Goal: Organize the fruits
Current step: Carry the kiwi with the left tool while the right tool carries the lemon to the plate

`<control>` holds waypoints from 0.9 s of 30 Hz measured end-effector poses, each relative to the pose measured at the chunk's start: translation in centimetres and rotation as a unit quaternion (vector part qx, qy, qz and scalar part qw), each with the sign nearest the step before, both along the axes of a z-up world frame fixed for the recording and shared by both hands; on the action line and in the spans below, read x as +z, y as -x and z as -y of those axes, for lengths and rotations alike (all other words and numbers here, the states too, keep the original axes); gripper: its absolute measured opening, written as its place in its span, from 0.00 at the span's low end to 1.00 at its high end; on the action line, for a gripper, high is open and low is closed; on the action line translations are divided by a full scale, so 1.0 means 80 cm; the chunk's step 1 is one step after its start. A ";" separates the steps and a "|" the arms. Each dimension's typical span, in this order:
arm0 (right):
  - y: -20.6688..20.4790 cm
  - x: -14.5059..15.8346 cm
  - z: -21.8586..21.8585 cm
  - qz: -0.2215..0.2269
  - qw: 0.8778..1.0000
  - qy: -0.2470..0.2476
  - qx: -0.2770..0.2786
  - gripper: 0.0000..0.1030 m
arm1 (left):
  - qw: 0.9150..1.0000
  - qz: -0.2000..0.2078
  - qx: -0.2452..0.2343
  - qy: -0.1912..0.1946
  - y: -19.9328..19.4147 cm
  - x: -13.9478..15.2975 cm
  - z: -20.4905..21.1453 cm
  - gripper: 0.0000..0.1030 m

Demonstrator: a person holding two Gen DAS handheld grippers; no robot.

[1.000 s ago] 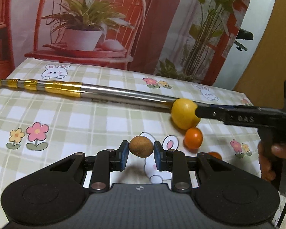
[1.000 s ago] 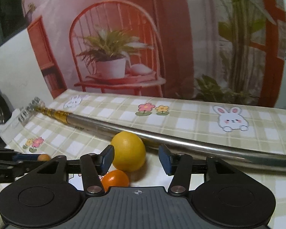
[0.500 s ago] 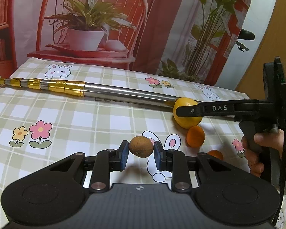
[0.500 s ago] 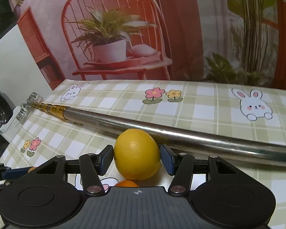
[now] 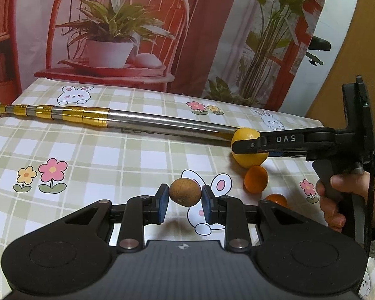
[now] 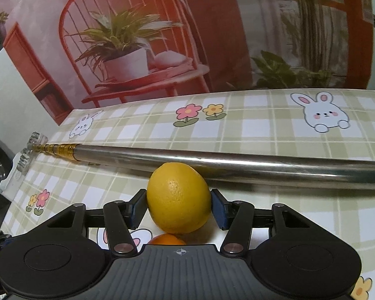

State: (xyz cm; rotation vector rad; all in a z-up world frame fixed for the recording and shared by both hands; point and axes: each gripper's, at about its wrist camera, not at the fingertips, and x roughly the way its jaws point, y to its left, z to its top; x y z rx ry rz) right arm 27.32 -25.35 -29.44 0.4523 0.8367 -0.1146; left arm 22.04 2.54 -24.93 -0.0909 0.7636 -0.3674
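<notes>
We see a small round brown fruit (image 5: 185, 192), dull and rough-skinned, pinched on both flanks between blue pads and seemingly lifted clear of the checked tablecloth (image 5: 87, 155) near its front edge. Further toward the right edge, a yellow lemon (image 6: 179, 198), smooth, pitted and egg-shaped, stands with its long axis roughly upright, its far side close against the metal pole that crosses the cloth, though we cannot tell whether they touch. Just in front of the lemon lies a small orange fruit (image 5: 255, 179), perhaps a mandarin. A second orange fruit (image 5: 276, 199) sits nearer the front edge, partly hidden.
</notes>
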 end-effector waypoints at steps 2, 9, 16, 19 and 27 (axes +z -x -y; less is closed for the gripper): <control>0.006 0.003 0.001 0.004 1.000 -0.002 -0.002 0.49 | 1.000 0.002 -0.002 0.000 0.002 0.002 0.001 0.29; 0.041 0.023 -0.001 0.025 1.000 -0.005 -0.008 0.49 | 1.000 0.008 -0.010 -0.001 0.013 0.009 0.005 0.29; 0.099 0.046 -0.001 0.045 0.998 -0.013 -0.035 0.49 | 1.000 0.019 -0.022 -0.006 0.023 0.018 0.013 0.29; 0.128 0.054 -0.003 0.056 0.997 -0.007 -0.043 0.49 | 0.999 0.022 -0.029 -0.007 0.029 0.020 0.019 0.29; 0.189 0.073 -0.010 0.077 0.995 -0.009 -0.055 0.49 | 0.998 0.027 -0.048 -0.006 0.040 0.023 0.032 0.29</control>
